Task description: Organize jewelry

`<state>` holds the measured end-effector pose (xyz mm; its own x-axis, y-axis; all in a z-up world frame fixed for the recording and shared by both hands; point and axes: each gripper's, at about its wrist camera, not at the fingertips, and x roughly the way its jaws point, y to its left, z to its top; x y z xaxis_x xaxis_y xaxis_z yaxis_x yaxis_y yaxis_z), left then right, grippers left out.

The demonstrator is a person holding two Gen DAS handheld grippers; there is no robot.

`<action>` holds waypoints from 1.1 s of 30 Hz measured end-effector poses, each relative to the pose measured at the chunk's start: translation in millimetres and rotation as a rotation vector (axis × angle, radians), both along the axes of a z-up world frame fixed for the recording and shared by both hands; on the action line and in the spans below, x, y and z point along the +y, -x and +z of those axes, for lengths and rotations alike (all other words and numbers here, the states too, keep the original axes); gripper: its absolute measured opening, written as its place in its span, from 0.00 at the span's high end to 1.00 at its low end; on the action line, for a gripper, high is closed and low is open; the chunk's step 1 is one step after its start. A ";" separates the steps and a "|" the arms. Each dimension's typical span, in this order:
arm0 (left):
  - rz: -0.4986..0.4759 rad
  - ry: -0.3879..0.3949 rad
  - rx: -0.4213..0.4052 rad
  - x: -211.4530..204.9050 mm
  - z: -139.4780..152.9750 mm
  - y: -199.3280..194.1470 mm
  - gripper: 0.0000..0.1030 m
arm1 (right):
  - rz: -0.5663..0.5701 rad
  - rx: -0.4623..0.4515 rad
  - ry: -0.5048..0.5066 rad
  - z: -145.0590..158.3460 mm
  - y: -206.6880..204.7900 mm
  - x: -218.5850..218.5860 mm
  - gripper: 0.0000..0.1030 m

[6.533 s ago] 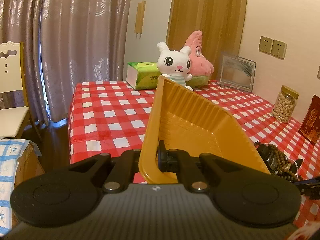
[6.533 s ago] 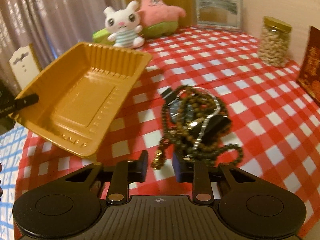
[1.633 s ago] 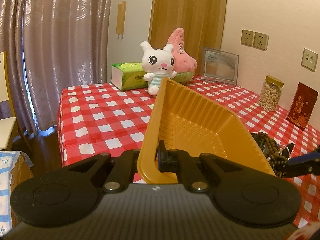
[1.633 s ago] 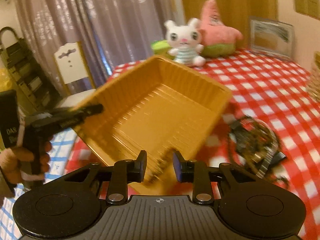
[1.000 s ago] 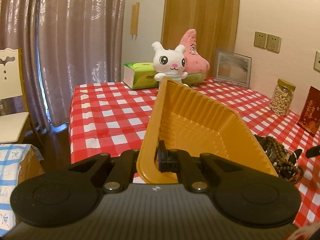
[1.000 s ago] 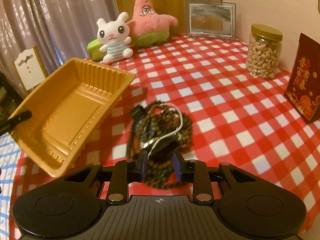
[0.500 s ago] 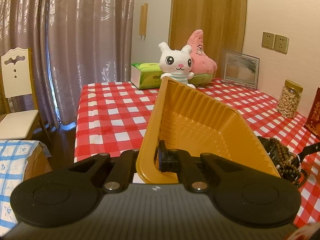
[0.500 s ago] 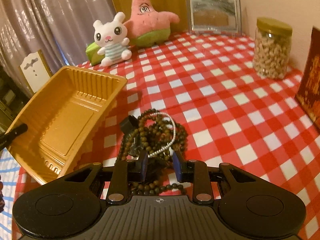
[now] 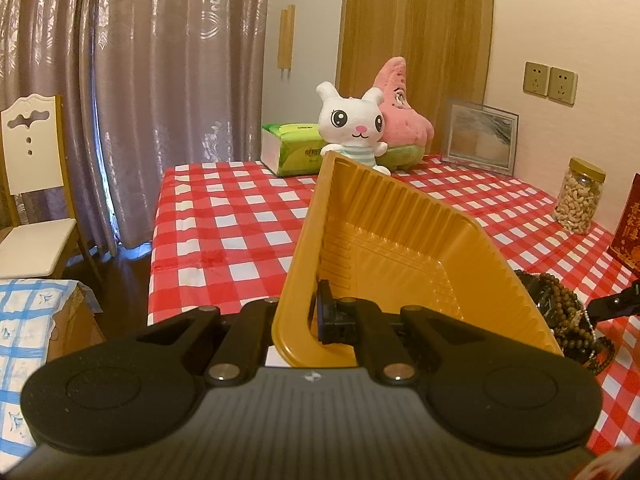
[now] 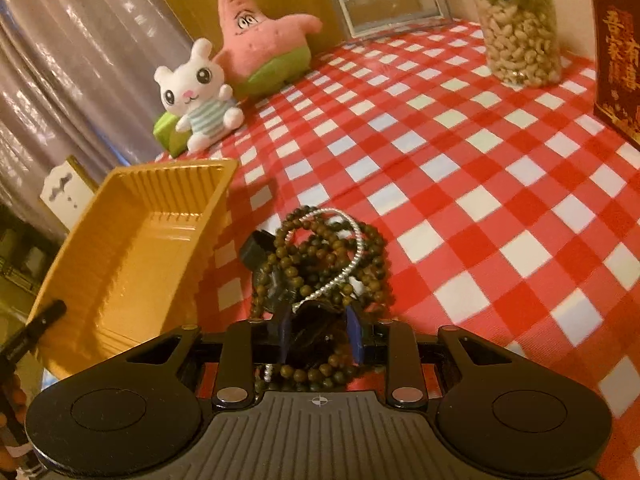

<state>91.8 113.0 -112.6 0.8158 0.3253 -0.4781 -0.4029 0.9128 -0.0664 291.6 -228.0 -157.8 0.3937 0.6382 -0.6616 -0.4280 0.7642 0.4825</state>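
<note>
My right tongs (image 10: pixel 320 340) have dropped from above the orange tray (image 10: pixel 132 256) into the jewelry pile (image 10: pixel 324 256) on the desk (image 10: pixel 480 184), spread around beads and ready to pinch; my left tongs (image 9: pixel 300 316) keep gripping the tilted tray's rim just beside it

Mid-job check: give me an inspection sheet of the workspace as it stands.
Surface: table under red-white check cloth.
Job's things: yellow tray held tilted, empty; jewelry pile of brown beads, a silver chain and a dark watch, on the cloth beside it.
Clutter: bunny plush, pink star plush, tissue box, picture frame, nut jar, red card.
Grippers: left gripper shut on tray rim; right gripper open, fingers astride pile's near edge.
Cables: nothing seen.
Surroundings: curtains, chair.
</note>
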 end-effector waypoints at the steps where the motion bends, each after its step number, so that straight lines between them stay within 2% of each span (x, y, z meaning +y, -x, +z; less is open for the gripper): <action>1: -0.003 0.002 0.002 1.1 0.0 -0.5 0.95 | 0.002 -0.003 0.003 0.3 1.3 2.6 0.72; 7: -0.030 0.006 0.005 7.0 0.1 -3.3 0.95 | -0.024 -0.061 -0.012 11.7 15.0 1.9 0.80; 20: -0.088 0.008 -0.002 17.5 0.1 -10.4 0.95 | -0.133 -0.175 -0.022 59.7 39.2 -17.7 0.81; 26: -0.104 0.014 -0.008 20.6 -0.8 -11.8 0.96 | -0.054 -0.197 -0.077 80.2 55.0 11.4 0.81; 33: -0.116 0.021 -0.015 22.5 -0.1 -11.6 0.96 | 0.122 -0.185 -0.096 74.8 76.0 78.7 0.81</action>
<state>103.4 135.5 -112.6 0.8548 0.2182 -0.4709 -0.2931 0.9517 -0.0910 215.6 -149.3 -83.0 0.4188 0.7448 -0.5194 -0.6024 0.6559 0.4548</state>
